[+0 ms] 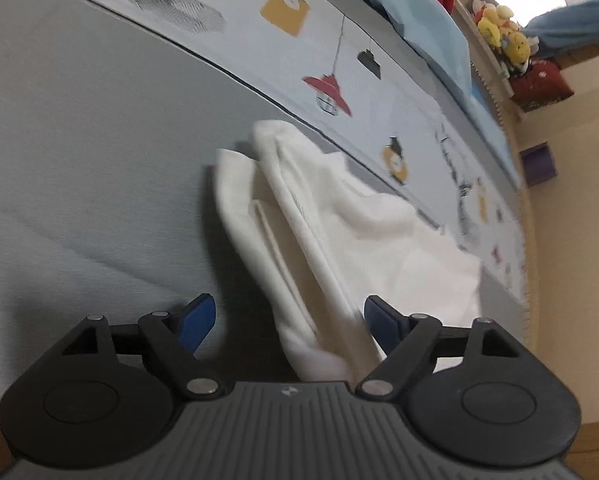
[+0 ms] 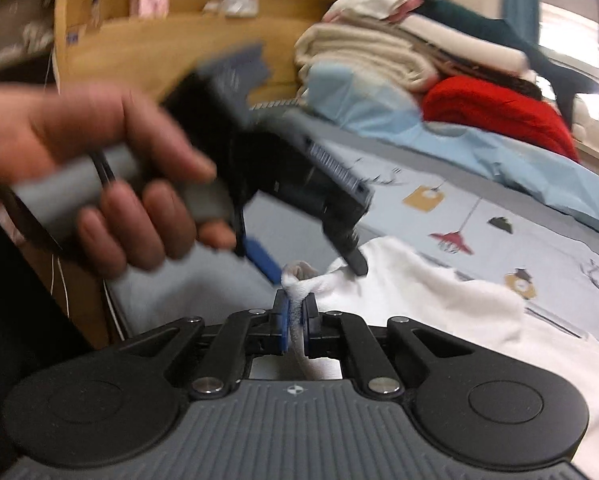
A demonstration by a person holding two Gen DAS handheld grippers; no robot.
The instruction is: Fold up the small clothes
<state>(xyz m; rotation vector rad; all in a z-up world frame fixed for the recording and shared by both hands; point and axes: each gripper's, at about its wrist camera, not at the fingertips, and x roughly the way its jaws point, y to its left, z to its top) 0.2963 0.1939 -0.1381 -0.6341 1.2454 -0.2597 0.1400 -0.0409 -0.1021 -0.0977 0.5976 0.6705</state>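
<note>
Garment: your white garment (image 1: pixel 339 232) lies on the grey printed bedspread (image 1: pixel 99 140).
Long axis: in the left wrist view it runs from your left gripper (image 1: pixel 285 322) away toward the printed band.
Left gripper: jaws spread wide, one fold lying between the blue pads (image 1: pixel 197 322).
Right gripper (image 2: pixel 295 320): jaws clamped on a bunched edge of the garment (image 2: pixel 419 292).
Left hand (image 2: pixel 99 176): wrapped round the left gripper's handle.

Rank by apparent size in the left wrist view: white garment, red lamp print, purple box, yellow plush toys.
1. white garment, by far the largest, though nearest the camera.
2. red lamp print.
3. yellow plush toys, about like the lamp print; unsure.
4. purple box, smallest, but far off.
</note>
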